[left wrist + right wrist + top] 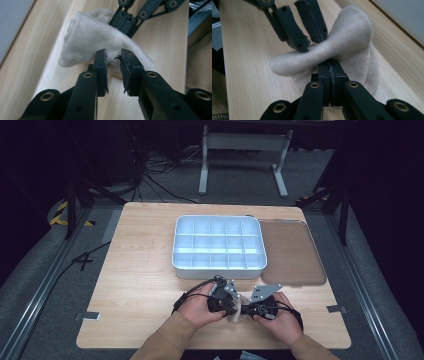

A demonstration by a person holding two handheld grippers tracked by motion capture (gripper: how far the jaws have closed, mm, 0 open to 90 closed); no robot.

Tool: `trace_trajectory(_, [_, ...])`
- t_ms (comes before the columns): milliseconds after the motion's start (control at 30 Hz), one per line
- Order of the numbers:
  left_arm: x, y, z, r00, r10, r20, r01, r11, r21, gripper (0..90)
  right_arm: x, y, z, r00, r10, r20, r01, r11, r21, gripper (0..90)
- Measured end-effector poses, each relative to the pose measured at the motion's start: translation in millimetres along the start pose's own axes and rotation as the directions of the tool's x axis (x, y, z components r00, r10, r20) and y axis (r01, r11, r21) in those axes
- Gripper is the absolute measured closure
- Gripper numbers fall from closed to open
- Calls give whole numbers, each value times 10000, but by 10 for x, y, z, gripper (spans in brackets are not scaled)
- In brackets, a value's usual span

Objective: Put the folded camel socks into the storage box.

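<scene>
We are handling a pale beige knitted sock (347,37), soft and bunched, pinched thin at its middle and flaring into a rounded end. In the right gripper view its long axis is running from lower left up to the right, rounded end toward the white compartment tray (219,242). The sock is lying on the wooden table (140,275), near the tray's front edge, on our side. Our right gripper (331,68) is pinching the sock tight. Our left gripper (113,58) is holding its jaws slightly apart, fabric between them.
</scene>
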State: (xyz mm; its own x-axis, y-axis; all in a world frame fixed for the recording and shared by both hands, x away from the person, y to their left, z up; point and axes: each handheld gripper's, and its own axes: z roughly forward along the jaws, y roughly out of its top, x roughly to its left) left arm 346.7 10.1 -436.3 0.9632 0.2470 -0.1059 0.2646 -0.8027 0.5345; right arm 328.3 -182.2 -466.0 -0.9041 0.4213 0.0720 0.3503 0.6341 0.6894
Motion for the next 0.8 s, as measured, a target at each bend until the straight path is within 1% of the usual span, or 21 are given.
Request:
trace_trajectory(67, [-4,12,14,10000,71,-65,-72,10000,-58,748,-7,-4,-2,10000,38,-31,-38,10000,-14,893])
trace_trajectory(100, [-7,24,20,9996,208,-192,-210,9997,-99,745,-22,-12,-3,9999,132,-84,-132,9999,-69,893])
trace_trajectory(133, [-12,34,18,9992,290,-257,-291,9996,-22,738,-37,-19,-7,9997,220,-88,-221,9997,-94,893])
trace_trajectory(167, [-8,37,26,9989,392,-252,-394,9992,-76,736,-54,-25,-9,9994,304,-149,-306,9994,-146,892])
trace_trajectory(233, [-9,30,19,9995,244,-203,-245,9997,-45,733,-77,-38,-12,9987,404,-311,-411,9989,-231,889])
trace_trajectory(300, [-10,24,9,9995,232,-216,-234,9997,-101,727,-77,-35,-31,9988,390,-298,-397,9989,-232,857])
trace_trajectory(333, [-8,24,2,9993,228,-307,-232,9997,-109,726,-75,-25,-63,9992,354,-176,-358,9992,-205,841])
trace_trajectory(367, [-5,23,1,9993,201,-310,-204,9998,-81,726,-80,-7,-138,9998,223,5,-222,9993,-294,838])
trace_trajectory(400, [-5,21,6,9993,176,-323,-181,9997,-145,726,-88,1,-203,9997,249,62,-246,9986,-464,839])
trace_trajectory(467, [-2,27,11,9993,230,-307,-233,9997,-94,726,-117,-2,-333,9990,329,289,-308,9969,-720,849])
trace_trajectory(500, [-7,31,16,9993,200,-305,-203,9997,-117,727,-153,-27,-421,9976,408,556,-365,9964,-763,854])
trace_trajectory(567, [-6,42,23,9993,248,-283,-253,9996,-155,727,-231,-93,-512,9930,687,966,-627,9960,-638,860])
trace_trajectory(600, [-12,48,27,9993,225,-286,-229,9996,-152,726,-265,-131,-525,9906,850,1074,-800,9955,-499,862])
trace_trajectory(667, [-14,63,32,9990,318,-309,-321,9994,-95,726,-303,-193,-483,9896,1011,1027,-1005,9949,-108,863])
trace_trajectory(700, [-18,74,28,9989,343,-312,-344,9994,-26,726,-303,-208,-452,9901,1000,984,-1005,9949,-4,865])
trace_trajectory(733, [-20,81,35,9986,414,-325,-419,9990,-133,724,-294,-221,-411,9906,1019,915,-1035,9945,132,869])
trace_trajectory(767, [-27,88,34,9986,406,-341,-412,9990,-182,723,-288,-227,-371,9920,942,839,-965,9950,243,874])
trace_trajectory(800, [-29,96,25,9982,472,-362,-476,9988,-111,722,-279,-229,-340,9928,898,786,-925,9952,315,880])
